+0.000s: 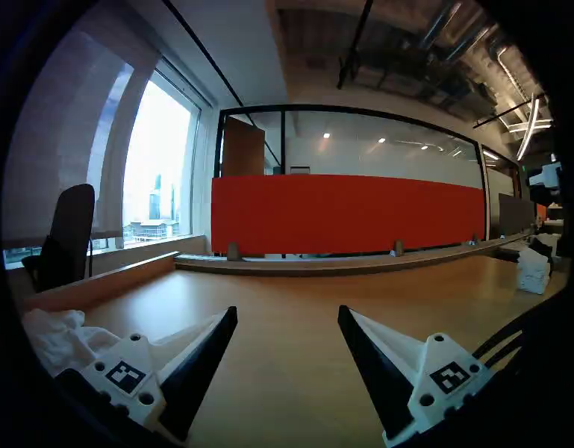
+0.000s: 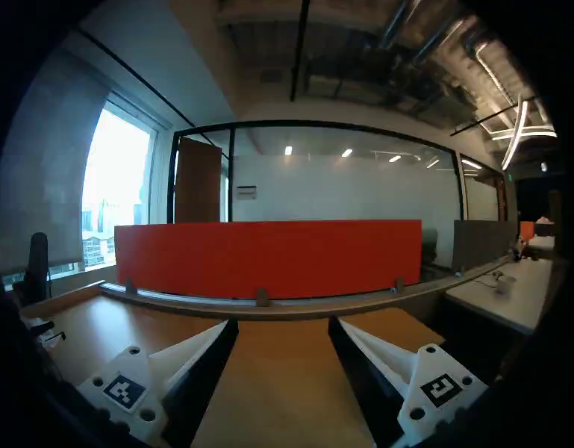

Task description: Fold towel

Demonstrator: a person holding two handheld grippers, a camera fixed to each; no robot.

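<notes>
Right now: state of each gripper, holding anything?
Left gripper: jaws open, holding nothing; crumpled white towel lies off to its side.
Right gripper: jaws open, holding nothing.

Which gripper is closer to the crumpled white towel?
Left. The crumpled towel lies right beside the left gripper, at its left side; the right gripper faces bare desk.

A towel (image 1: 59, 340) lies left on the desk (image 1: 287, 321), a partition (image 1: 346, 213) behind.
</notes>
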